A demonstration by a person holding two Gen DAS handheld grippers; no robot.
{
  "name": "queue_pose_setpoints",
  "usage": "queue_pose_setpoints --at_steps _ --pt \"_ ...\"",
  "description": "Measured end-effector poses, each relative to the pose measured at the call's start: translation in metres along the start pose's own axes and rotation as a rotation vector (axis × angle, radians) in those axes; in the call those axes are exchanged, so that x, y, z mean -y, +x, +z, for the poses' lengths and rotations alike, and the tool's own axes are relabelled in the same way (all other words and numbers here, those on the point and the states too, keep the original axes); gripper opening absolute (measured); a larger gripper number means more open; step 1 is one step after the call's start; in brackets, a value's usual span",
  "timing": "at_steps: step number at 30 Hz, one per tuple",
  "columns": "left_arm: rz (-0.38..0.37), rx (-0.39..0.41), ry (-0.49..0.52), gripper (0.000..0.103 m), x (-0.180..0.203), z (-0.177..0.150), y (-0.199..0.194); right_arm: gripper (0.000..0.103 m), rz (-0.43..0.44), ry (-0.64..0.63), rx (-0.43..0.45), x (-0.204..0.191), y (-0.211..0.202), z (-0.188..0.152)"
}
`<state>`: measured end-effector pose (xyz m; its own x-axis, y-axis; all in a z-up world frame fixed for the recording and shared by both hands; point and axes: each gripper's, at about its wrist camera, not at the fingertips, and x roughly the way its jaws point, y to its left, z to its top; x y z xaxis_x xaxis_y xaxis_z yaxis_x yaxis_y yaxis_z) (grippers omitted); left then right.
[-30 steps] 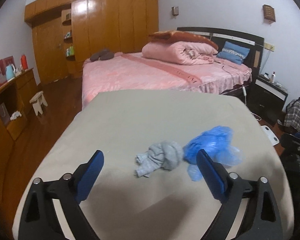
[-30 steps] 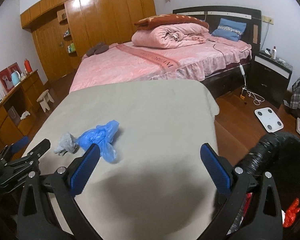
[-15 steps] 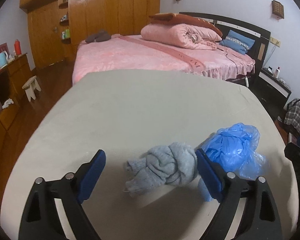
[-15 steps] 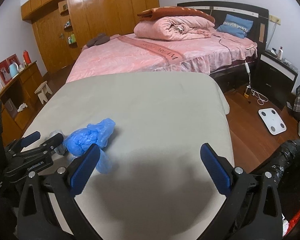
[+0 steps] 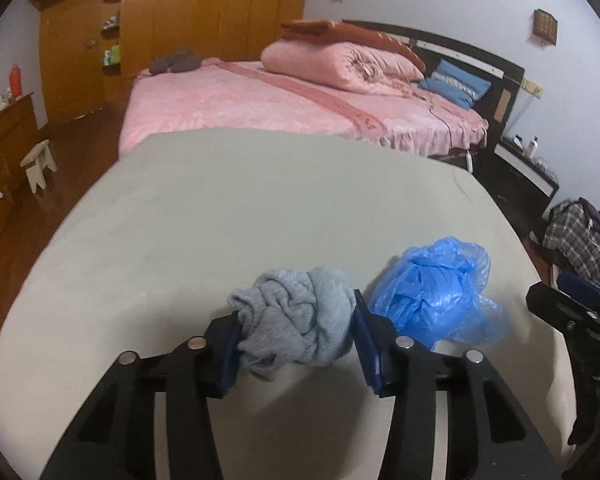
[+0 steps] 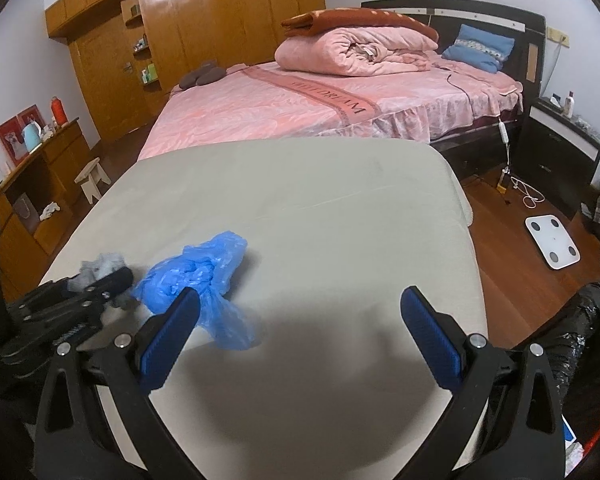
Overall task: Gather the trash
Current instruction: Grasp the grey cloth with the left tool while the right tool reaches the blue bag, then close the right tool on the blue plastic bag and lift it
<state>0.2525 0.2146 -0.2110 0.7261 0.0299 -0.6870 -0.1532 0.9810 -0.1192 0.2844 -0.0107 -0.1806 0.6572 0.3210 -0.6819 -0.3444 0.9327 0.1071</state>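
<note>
A grey rag [image 5: 296, 320], knotted into a wad, is clamped between the blue pads [image 5: 366, 344] of the left gripper [image 5: 294, 344], whose jaws have just been closing on it. The rag sits on the beige table [image 5: 260, 208], near its close edge. A crumpled blue bag [image 5: 436, 292] lies on the table just right of the rag, touching the outer side of the left gripper's right finger. The right gripper [image 6: 300, 332] is held over the table to the right of the bag, jaws wide apart with nothing between them.
</note>
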Motion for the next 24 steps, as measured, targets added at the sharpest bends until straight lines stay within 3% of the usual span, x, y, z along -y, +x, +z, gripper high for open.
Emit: queue_pose_setpoints --at_steps 10,24 --pt "0.097 0.047 -0.027 0.048 -0.038 -0.001 -0.02 0.098 0.054 -0.023 -0.008 -0.035 0.016 0.005" --pt "0.146 0.051 -0.058 0.048 -0.067 -0.003 -0.028 0.098 0.057 -0.07 -0.09 -0.076 0.065 0.012"
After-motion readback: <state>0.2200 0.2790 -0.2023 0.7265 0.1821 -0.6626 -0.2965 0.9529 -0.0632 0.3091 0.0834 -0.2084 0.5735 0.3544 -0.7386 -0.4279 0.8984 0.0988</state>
